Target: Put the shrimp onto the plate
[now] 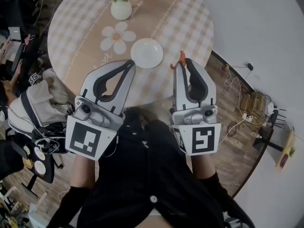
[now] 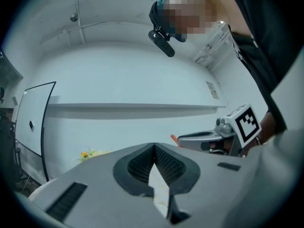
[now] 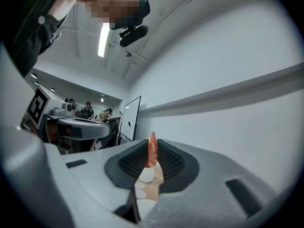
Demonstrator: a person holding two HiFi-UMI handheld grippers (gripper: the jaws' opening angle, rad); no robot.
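Right gripper (image 3: 152, 145): dark ribbed fingers (image 3: 131, 164) clenched on a slim orange shrimp (image 3: 152, 148). Its pointed tip pokes out past the fingertips.

From the head view the shrimp (image 1: 181, 57) sits at the far end of the right gripper (image 1: 182, 63), held over the near right part of a round counter under a beige-and-white checked cloth (image 1: 80, 27). It is just right of a small round white plate (image 1: 147, 52) and not on it. The plate is bare.

Left gripper (image 2: 154, 147): fingers (image 2: 141, 164) pressed together at the tips, nothing between them. It hangs over the counter's near edge, left of the plate (image 1: 129, 65).

Farther off on the counter are a white flower-shaped mat (image 1: 118, 37) left of the plate, and beyond it a white vase of yellow flowers (image 1: 121, 7).
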